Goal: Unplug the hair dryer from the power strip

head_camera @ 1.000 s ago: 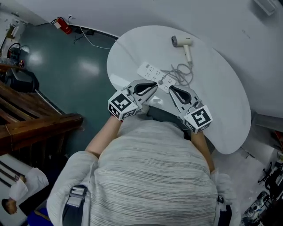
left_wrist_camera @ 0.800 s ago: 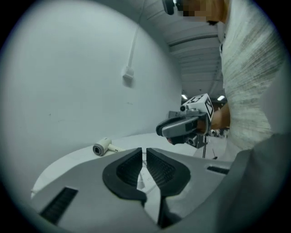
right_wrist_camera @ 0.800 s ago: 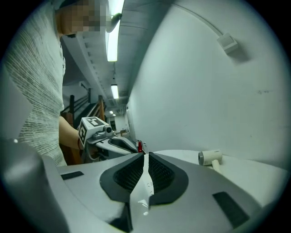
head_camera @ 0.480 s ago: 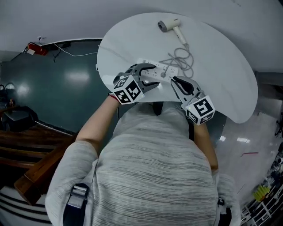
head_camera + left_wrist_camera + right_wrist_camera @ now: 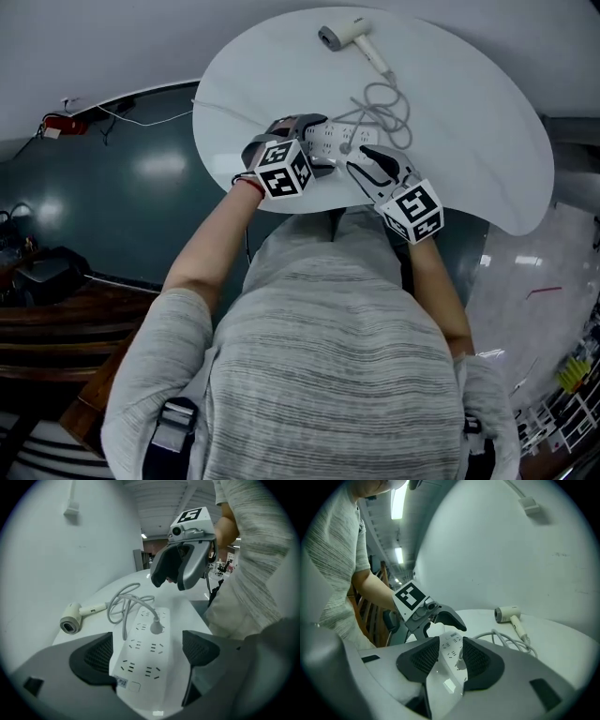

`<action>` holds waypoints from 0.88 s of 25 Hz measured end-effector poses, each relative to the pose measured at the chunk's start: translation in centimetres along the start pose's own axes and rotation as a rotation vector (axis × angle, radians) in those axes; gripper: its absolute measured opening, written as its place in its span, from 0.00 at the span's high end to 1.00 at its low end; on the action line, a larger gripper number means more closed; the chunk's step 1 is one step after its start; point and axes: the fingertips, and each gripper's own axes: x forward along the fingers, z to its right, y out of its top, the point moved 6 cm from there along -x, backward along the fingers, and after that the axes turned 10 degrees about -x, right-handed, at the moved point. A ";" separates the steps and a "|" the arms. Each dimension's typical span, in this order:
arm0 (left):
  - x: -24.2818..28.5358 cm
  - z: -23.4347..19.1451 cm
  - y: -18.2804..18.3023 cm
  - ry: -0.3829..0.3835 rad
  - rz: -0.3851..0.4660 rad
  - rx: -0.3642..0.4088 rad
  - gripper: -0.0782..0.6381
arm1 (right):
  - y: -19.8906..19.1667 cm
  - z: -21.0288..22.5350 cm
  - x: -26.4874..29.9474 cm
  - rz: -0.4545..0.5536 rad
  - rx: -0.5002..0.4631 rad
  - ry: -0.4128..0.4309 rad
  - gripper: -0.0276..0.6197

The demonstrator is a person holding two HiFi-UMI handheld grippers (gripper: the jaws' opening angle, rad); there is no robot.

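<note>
Approach step: both sets of jaws have just been opening. The left gripper (image 5: 147,660) loosely straddles the power strip (image 5: 140,644). The right gripper (image 5: 451,660) is empty, with the hair dryer's plug (image 5: 461,662) just ahead (seated in its socket). Next, probably: pin the strip, pinch the plug, pull.

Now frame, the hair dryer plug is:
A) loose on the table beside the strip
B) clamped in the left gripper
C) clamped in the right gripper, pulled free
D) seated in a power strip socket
D: the plug sits in a socket of the power strip, with its cord looping off to the hair dryer.
</note>
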 end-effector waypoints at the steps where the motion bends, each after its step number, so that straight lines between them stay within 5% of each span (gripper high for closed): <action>1: 0.5 -0.2 -0.2 -0.001 -0.021 0.002 0.25 | -0.2 0.1 0.4 -0.014 -0.005 0.003 0.73; 10: 3.9 -1.4 -2.1 -0.043 -0.171 -0.004 0.24 | -2.8 1.2 3.4 -0.142 -0.041 0.029 0.73; 22: 5.6 -1.5 -1.9 -0.093 -0.210 0.059 0.24 | -3.2 1.8 5.3 -0.220 -0.129 0.075 0.73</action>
